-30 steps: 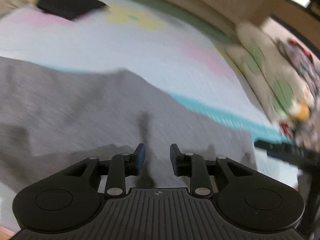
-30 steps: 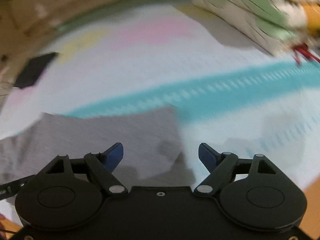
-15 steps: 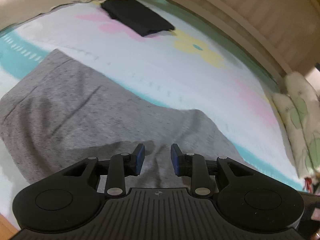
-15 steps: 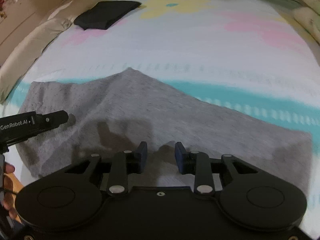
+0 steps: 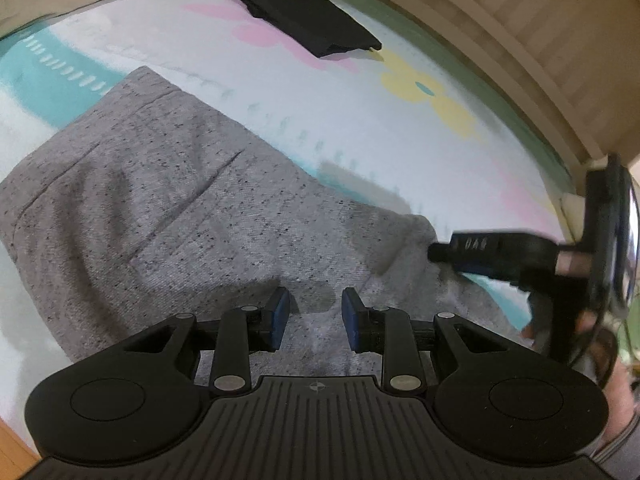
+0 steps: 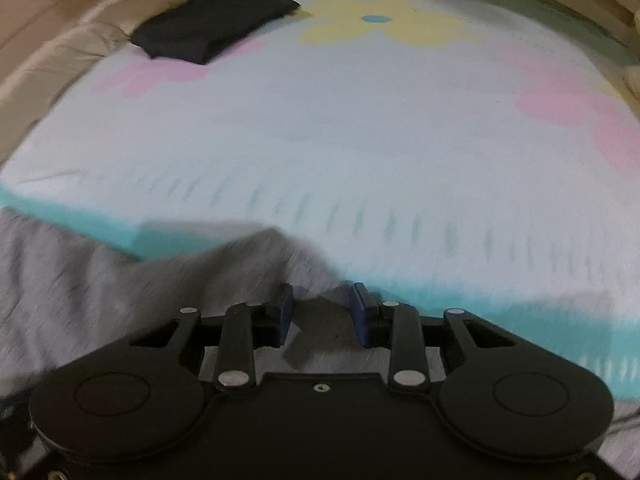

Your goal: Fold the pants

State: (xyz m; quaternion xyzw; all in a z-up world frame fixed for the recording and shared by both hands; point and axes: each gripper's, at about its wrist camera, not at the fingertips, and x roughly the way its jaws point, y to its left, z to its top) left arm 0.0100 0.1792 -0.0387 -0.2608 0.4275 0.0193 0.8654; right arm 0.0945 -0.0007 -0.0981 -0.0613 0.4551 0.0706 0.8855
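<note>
Pants [image 5: 168, 200] of grey speckled knit lie across the near part of a bed sheet [image 5: 360, 128] printed with pastel flowers and a teal band, flat on the left and lifted into a ridge toward the right. That ridge is there, I judge, because a fold is in hand: one end of the cloth is being carried over the rest.

In the left wrist view the left gripper [image 5: 313, 316] sits low over the near edge of the fabric with its jaws part-way apart. Cloth shows in the gap between the blue pads [image 5: 280, 312], but whether they grip it or merely hover above it I cannot tell. Placed there, it would serve to steady the near edge.

The right gripper [image 6: 320, 312] has a raised, dark-shadowed tuft of the fabric between its narrowly set jaws, apparently pinching it, which would explain the peak in the cloth; blur keeps this from being certain. The same tool appears at the right of the left view, its tip at the lifted edge.

Farther off, near the head of the bed, lies a folded dark garment [image 6: 212, 24], probably set aside as done.
</note>
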